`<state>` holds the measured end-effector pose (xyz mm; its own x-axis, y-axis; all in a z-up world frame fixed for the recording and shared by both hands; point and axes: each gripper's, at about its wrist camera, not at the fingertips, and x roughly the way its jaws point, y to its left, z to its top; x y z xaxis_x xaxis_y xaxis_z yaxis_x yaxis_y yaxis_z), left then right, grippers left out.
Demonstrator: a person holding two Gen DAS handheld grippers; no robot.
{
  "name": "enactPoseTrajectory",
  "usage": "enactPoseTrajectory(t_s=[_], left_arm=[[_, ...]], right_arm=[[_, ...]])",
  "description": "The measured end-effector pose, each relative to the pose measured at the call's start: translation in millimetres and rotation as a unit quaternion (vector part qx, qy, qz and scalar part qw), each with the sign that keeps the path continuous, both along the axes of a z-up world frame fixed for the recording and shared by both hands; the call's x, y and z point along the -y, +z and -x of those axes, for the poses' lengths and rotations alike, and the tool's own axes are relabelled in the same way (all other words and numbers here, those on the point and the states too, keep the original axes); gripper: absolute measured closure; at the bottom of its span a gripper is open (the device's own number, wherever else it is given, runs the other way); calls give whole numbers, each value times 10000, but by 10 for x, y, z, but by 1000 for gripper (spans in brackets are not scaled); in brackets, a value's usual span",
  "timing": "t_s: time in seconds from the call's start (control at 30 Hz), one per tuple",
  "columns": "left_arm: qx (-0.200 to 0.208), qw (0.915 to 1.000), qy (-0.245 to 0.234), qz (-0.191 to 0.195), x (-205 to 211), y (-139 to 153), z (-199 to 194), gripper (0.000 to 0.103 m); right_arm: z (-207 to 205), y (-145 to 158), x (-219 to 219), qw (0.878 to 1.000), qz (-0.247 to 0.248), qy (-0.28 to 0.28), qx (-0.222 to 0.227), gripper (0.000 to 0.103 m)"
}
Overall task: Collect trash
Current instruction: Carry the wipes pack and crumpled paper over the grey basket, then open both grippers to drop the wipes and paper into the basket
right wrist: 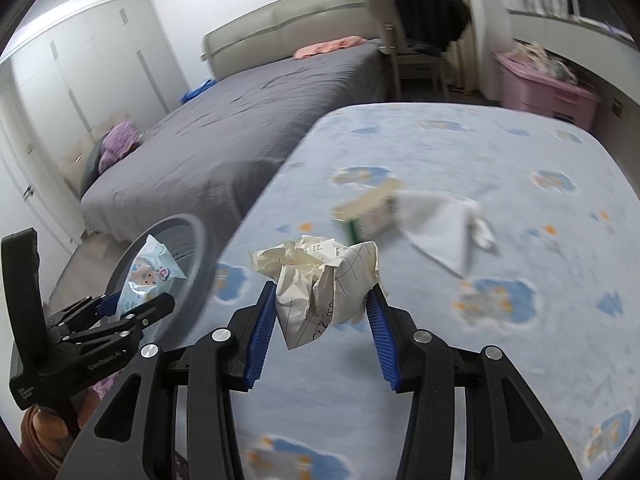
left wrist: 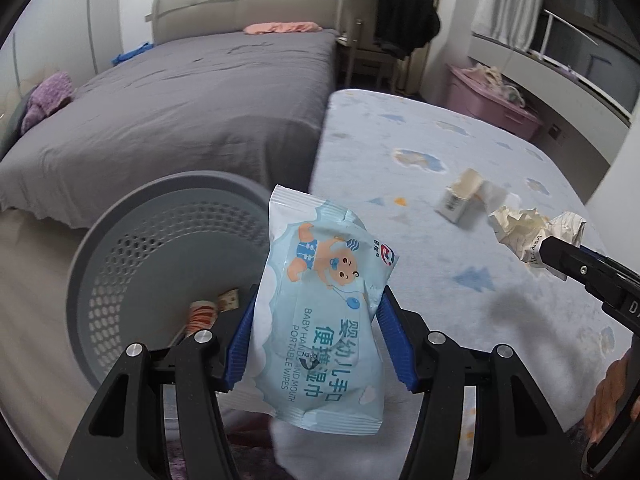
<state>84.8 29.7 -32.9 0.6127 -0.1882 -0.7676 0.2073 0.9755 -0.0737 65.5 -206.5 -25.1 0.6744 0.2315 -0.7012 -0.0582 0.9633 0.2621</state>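
My left gripper (left wrist: 316, 320) is shut on a light blue baby wipes packet (left wrist: 324, 304), held upright beside the rim of a grey perforated trash basket (left wrist: 132, 240) on the floor. The basket holds a few bits of trash (left wrist: 208, 312). My right gripper (right wrist: 320, 312) is shut on a crumpled paper ball (right wrist: 320, 280), held above the small bed; the ball also shows in the left wrist view (left wrist: 528, 232). A small carton (left wrist: 460, 196) and a white tissue (right wrist: 444, 220) lie on the light blue patterned sheet (right wrist: 500, 160).
A large bed with a grey cover (left wrist: 200, 100) stands to the left behind the basket. A chair with dark clothes (left wrist: 392, 24) and a pink storage box (left wrist: 488, 100) stand at the back. White wardrobes (right wrist: 80, 80) line the left wall.
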Motion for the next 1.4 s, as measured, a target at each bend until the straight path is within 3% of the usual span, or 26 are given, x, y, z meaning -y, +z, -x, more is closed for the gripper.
enactPoseTrajectory(t_s=[0.4, 0.73, 0.97, 1.03, 1.13, 1.4], left_arm=[[7, 9936, 1112, -178, -977, -126, -111, 47], [157, 9895, 1428, -134, -1304, -257, -300, 46], [112, 9891, 1467, -2, -1385, -339, -343, 45], [131, 9884, 1512, -8, -1408, -344, -331, 41], [162, 9865, 1629, -6, -1440, -340, -323, 27], [155, 9840, 1774, -76, -1481, -364, -299, 27]], right_arm=[[-436, -21, -1072, 9950, 116, 994, -35, 59], [-719, -162, -1729, 9877, 292, 1535, -93, 59], [-816, -223, -1978, 9847, 411, 1691, -106, 59], [-833, -225, -2008, 9843, 434, 1711, -88, 53], [-841, -237, -2041, 9834, 459, 1751, -110, 51], [-835, -275, -2049, 9841, 528, 1689, -149, 51]])
